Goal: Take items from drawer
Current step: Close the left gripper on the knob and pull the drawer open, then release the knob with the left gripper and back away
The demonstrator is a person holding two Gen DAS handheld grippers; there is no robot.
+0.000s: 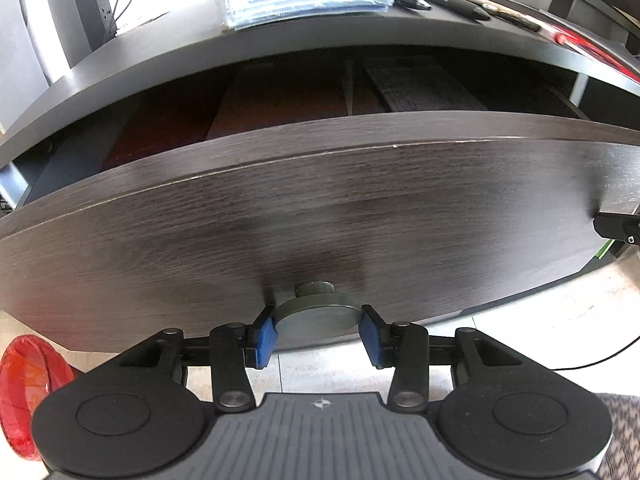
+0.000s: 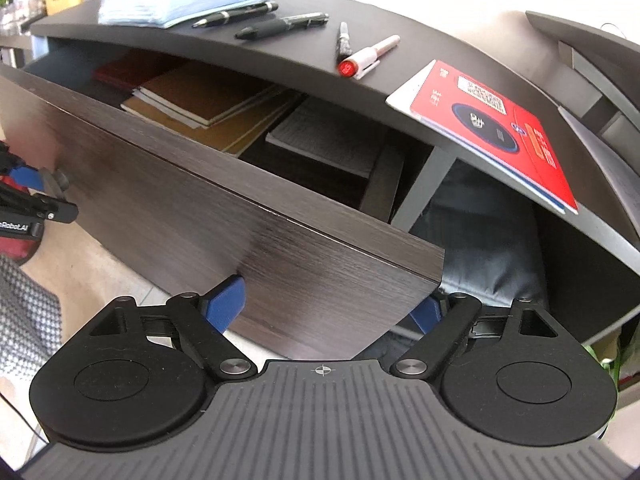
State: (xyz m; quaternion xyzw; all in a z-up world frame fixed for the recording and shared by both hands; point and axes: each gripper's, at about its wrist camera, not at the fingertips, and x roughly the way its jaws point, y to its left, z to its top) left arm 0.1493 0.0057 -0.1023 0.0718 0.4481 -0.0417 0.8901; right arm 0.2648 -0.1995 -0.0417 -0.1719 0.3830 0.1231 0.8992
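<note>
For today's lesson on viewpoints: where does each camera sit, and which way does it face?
Left wrist: on the left gripper, looking down at the drawer front; its fingers clamp the knob.
Right wrist: on the right gripper, facing the drawer's right corner; open fingers straddle it, notebooks inside.
Shared: drawer, pens, left gripper at that view's left edge.

Dark desk: pens, red booklet.

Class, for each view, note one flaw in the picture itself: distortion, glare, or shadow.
Left wrist view: fisheye bends the straight drawer front into an arc, and the drawer's inside is in deep shadow. Right wrist view: the background beyond the desk top is blown out white.
</note>
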